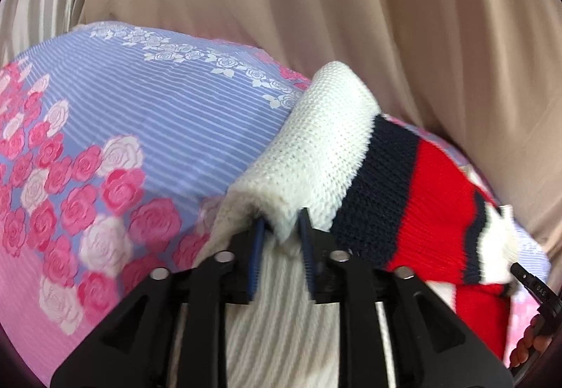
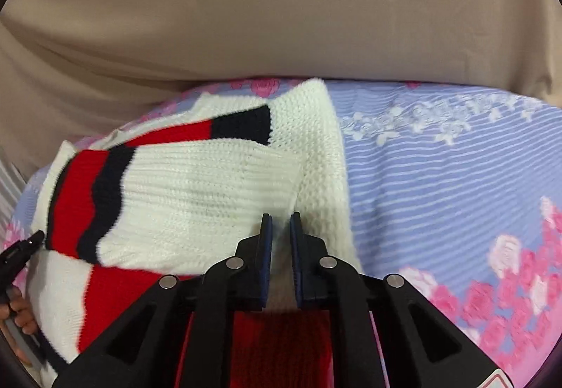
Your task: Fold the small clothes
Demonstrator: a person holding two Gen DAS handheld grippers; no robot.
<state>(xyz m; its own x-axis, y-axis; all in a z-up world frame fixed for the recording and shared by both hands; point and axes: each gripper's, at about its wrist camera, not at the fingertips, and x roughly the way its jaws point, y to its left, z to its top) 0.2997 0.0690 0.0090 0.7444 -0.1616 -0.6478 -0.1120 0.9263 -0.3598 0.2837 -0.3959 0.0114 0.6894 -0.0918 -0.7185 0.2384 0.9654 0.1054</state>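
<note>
A small knit sweater (image 1: 326, 149), white with navy and red stripes, lies partly folded on a blue and pink rose-print sheet (image 1: 147, 128). My left gripper (image 1: 282, 230) is shut on a thick white fold of the sweater's edge. In the right wrist view the sweater (image 2: 196, 188) spreads left of centre, one striped part folded over the white body. My right gripper (image 2: 281, 230) pinches the white knit edge between nearly closed jaws. The right gripper's tip (image 1: 527, 279) shows at the left view's right edge, and the left gripper's tip (image 2: 21, 247) at the right view's left edge.
A beige curtain or fabric backdrop (image 2: 281, 19) hangs behind the bed. The rose-print sheet (image 2: 456, 177) stretches to the right of the sweater. A person's fingers (image 2: 17, 314) show at the lower left edge.
</note>
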